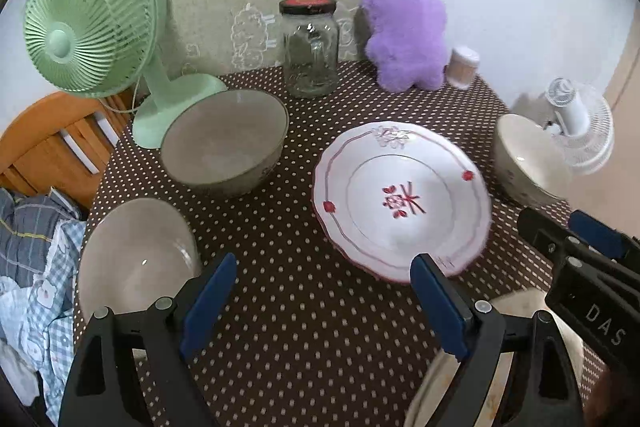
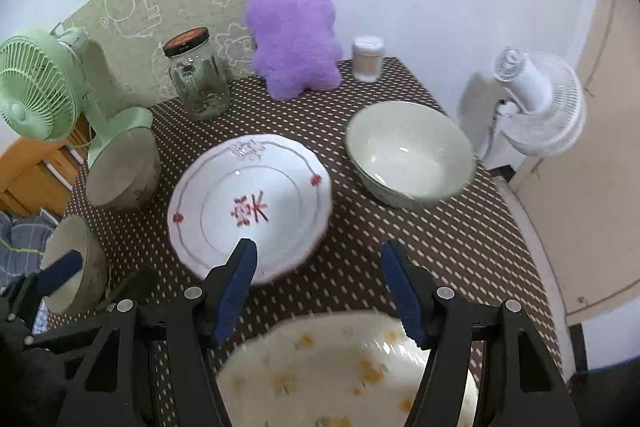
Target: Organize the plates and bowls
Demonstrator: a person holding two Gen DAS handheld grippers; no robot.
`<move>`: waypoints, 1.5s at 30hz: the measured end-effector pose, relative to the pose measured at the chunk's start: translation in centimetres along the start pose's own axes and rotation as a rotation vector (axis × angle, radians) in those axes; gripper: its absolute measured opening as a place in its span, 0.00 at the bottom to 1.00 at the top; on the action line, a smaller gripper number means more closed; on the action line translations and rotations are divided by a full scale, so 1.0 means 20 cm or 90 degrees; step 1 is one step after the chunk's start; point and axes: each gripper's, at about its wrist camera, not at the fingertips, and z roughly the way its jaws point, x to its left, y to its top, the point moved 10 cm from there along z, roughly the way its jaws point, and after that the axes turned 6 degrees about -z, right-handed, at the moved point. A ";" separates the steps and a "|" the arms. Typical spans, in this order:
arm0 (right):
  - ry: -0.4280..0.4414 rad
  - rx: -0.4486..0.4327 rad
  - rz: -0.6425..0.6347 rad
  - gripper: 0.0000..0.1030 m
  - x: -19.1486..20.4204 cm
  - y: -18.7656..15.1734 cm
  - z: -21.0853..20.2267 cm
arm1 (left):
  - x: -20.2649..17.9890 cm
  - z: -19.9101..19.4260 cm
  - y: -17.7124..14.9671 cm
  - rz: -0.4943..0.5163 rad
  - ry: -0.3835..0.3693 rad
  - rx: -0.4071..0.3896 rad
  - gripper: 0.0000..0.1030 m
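Plates (image 2: 250,207) and bowls (image 2: 410,155) sit scattered, unstacked, on the worktop (image 1: 304,307); left claw (image 1: 324,303) and right claw (image 2: 320,291) hover released, empty.

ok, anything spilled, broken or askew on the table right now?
Nothing stands out. The red-patterned plate lies flat mid-table, the three bowls sit upright and empty, and the yellow-flowered plate lies at the near edge. No spills or chips visible.
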 end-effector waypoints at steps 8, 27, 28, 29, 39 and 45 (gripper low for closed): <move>0.017 0.034 -0.003 0.62 0.02 0.06 0.31 | -0.05 0.25 0.07 -0.002 0.021 0.017 0.81; 0.007 0.093 -0.008 0.37 0.02 0.03 0.56 | -0.11 0.50 0.07 0.012 0.019 0.061 0.52; 0.007 0.095 -0.008 0.37 0.01 0.03 0.56 | -0.11 0.49 0.07 0.014 0.020 0.062 0.52; 0.007 0.098 -0.008 0.37 0.01 0.03 0.56 | -0.10 0.49 0.06 0.017 0.022 0.063 0.52; 0.026 0.112 -0.030 0.37 0.03 0.01 0.55 | -0.01 0.40 -0.07 0.007 0.041 0.082 0.52; 0.029 0.122 -0.048 0.37 0.08 -0.03 0.52 | 0.03 0.36 -0.12 0.004 0.045 0.085 0.51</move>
